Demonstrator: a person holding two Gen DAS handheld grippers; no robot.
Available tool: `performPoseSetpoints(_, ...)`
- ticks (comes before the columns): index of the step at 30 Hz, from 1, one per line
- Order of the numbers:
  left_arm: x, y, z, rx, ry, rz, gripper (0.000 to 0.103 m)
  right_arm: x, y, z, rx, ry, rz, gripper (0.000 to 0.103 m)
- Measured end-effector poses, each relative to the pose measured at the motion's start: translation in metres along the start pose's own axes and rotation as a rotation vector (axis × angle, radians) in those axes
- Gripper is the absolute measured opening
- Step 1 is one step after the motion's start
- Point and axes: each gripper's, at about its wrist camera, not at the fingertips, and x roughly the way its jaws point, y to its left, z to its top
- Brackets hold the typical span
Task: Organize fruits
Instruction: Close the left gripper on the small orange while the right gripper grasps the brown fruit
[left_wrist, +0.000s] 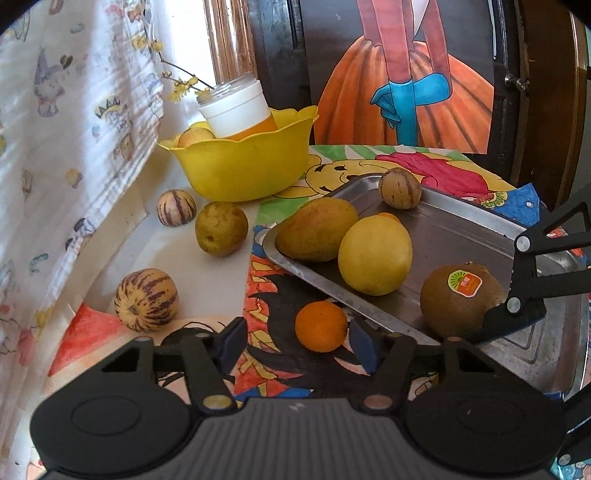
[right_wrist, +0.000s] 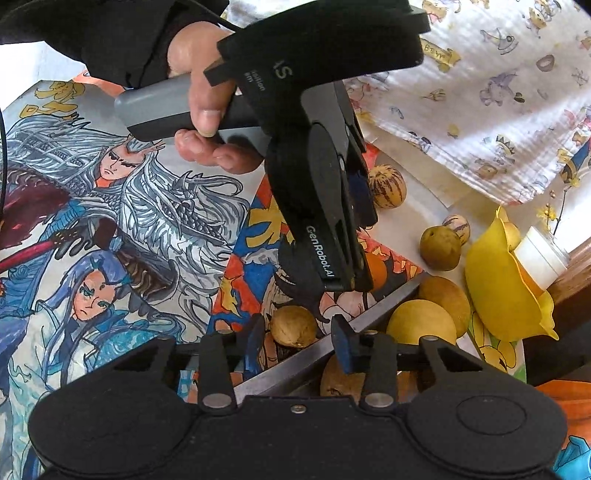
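My left gripper (left_wrist: 297, 341) gapes beside the orange (left_wrist: 320, 325), aiming to lift it onto the tray (left_wrist: 461, 229); my right gripper (right_wrist: 301, 341) hangs open, empty.

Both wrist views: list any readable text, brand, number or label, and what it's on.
"GenRobot.AI": on the side of the left gripper, seen in the right wrist view.
"1S": on the camera mount atop that gripper; the small print beside it is too blurred to read.
Sticker on the kiwi: characters too small to read.
Gold characters on the drawings: not legible.
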Motion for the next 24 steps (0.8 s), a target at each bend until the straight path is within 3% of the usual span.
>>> performPoseSetpoints(10,0.011,0.012,0.005,-0.131,0.042,-0.070,0.051,0.006,0.000,0.005,-0.002,0.023,0.006,0.034)
performPoseSetpoints(15,0.013,0.009,0.006,-0.145,0.046,-0.088,0.036,0.008,0.001,0.006,0.002,0.030,0.014,0.031)
performPoseSetpoints(24,0.007,0.011,0.004,-0.213,0.059,-0.036,0.035,0.005,0.005,0.004,0.010,0.015,-0.017,0.030)
